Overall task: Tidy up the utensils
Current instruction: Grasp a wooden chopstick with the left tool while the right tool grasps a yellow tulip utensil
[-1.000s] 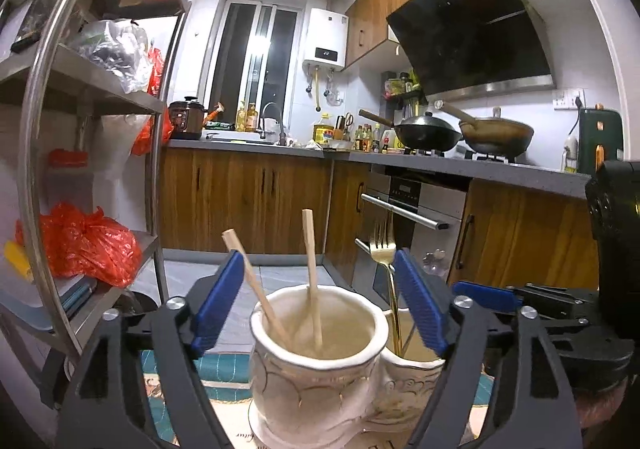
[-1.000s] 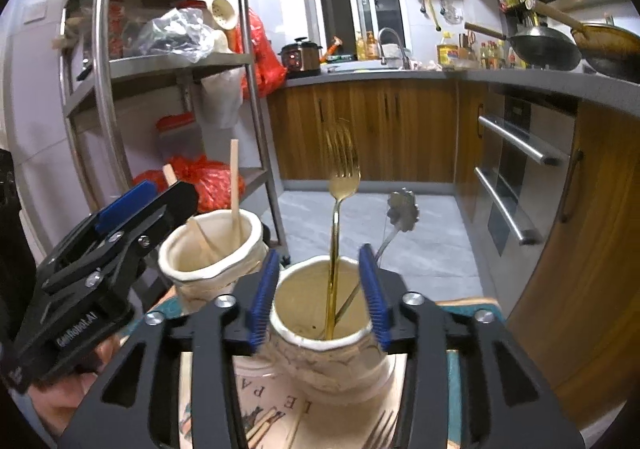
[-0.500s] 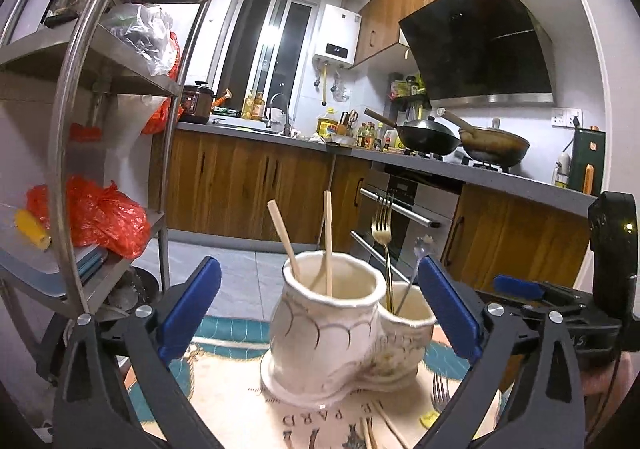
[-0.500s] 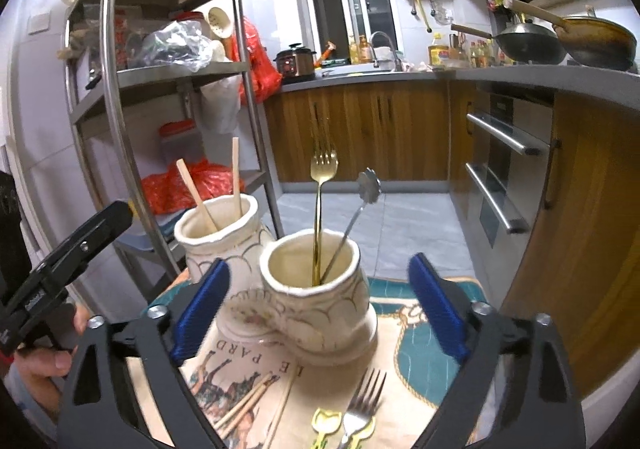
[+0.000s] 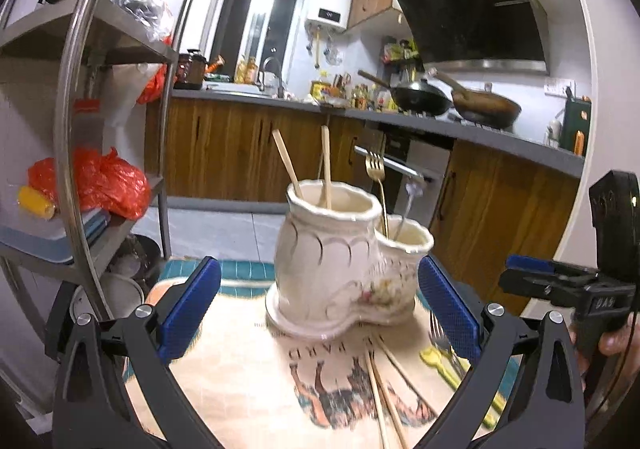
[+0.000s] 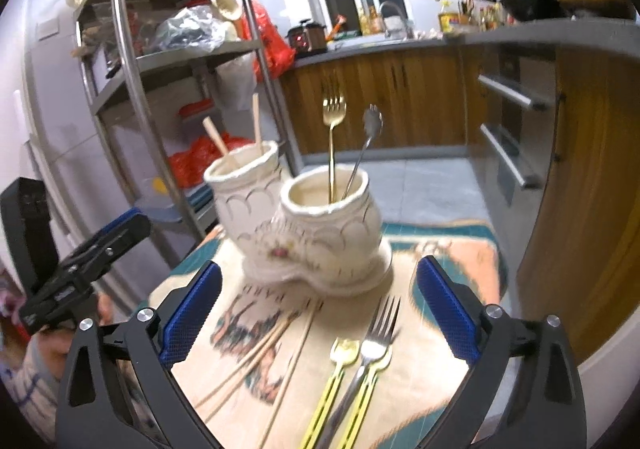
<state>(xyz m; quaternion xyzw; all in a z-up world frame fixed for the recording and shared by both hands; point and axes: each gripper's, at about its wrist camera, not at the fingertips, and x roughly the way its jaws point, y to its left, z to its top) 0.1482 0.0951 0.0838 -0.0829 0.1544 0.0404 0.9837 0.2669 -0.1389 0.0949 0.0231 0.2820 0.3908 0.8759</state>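
From where I stand, the left gripper point(image 5: 318, 301) hangs with its blue pads spread wide and nothing between them, pointed at the taller pot of the twin ceramic holder point(image 5: 340, 261). Two wooden chopsticks point(image 5: 326, 169) already stand in that taller pot, leaning toward eleven and twelve o'clock. At three o'clock from them, in the lower pot, a gold fork point(image 5: 376, 177) stands upright and a silver utensil point(image 6: 364, 153) leans toward one o'clock; its head is too blurred to name. The holder sits toward the far side of the printed mat point(image 5: 248, 377), well ahead of both tools.

Moving right, the loose chopsticks point(image 6: 272, 349) lie fanned on the mat at about seven o'clock from the holder, near the right gripper's left pad. Just beside them, toward five o'clock from the holder, lie a silver fork point(image 6: 380, 329) and two yellow-handled pieces point(image 6: 340, 365), overlapping, their heads toward the pots. The right gripper point(image 6: 318, 309) is likewise gaping and empty, poised over this cutlery.

To my eye the sorting is partway: some pieces are potted, a handful remain on the mat, and neither tool has yet taken the next one. The next move, I'd judge, calls for lowering a gripper onto one loose piece. The chopsticks are thin and flat on the cloth, and the fork overlaps the yellow handles, so pinching one alone will need care, then tipping it upright into the matching pot.
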